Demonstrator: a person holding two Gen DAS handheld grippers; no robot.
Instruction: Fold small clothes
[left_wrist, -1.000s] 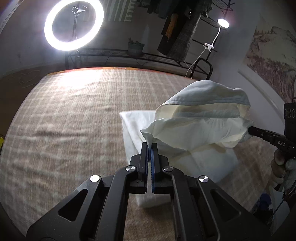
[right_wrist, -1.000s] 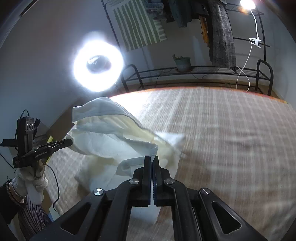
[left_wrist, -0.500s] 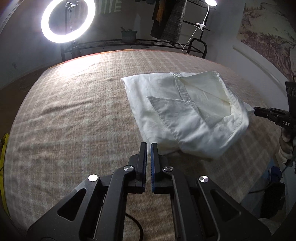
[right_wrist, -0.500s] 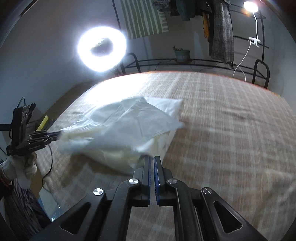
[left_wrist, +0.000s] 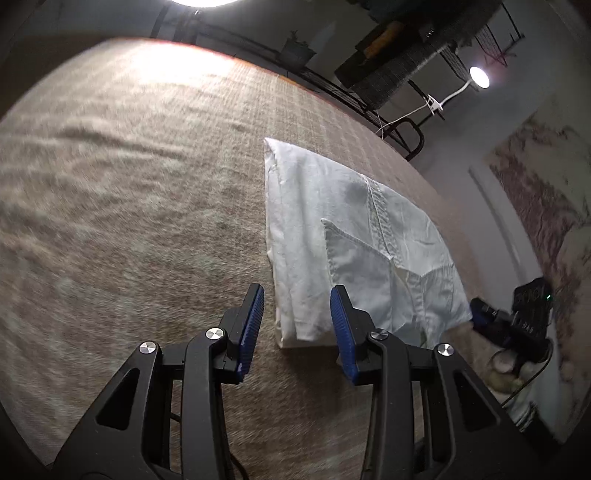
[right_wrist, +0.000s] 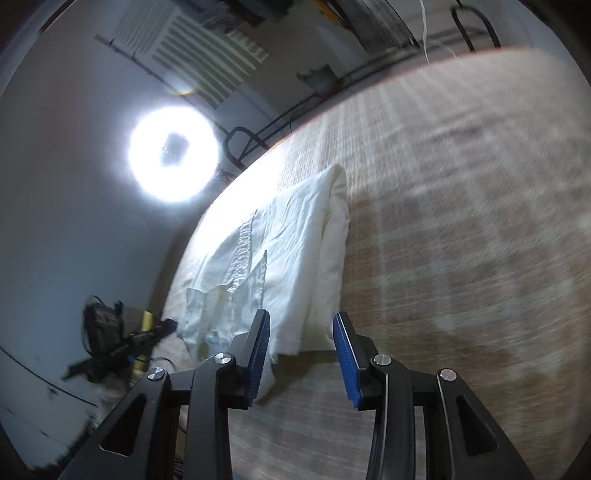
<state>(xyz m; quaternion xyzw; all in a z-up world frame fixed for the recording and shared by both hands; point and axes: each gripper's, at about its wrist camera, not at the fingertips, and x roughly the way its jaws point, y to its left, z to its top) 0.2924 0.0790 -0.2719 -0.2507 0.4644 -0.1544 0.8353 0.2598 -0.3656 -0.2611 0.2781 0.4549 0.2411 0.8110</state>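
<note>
The white garment (left_wrist: 354, 243) lies folded flat on the checked bedspread (left_wrist: 129, 206), its stitched seams facing up. The left gripper (left_wrist: 297, 326) hovers at the garment's near corner, its jaws just opened, blue pads apart and pressing nothing (the cloth's edge only shows between them). The right gripper (right_wrist: 301, 349) sits at the garment's other near corner, jaws likewise just opened and holding nothing. A ring light (right_wrist: 173, 158) glares beyond the garment's far end.
</note>
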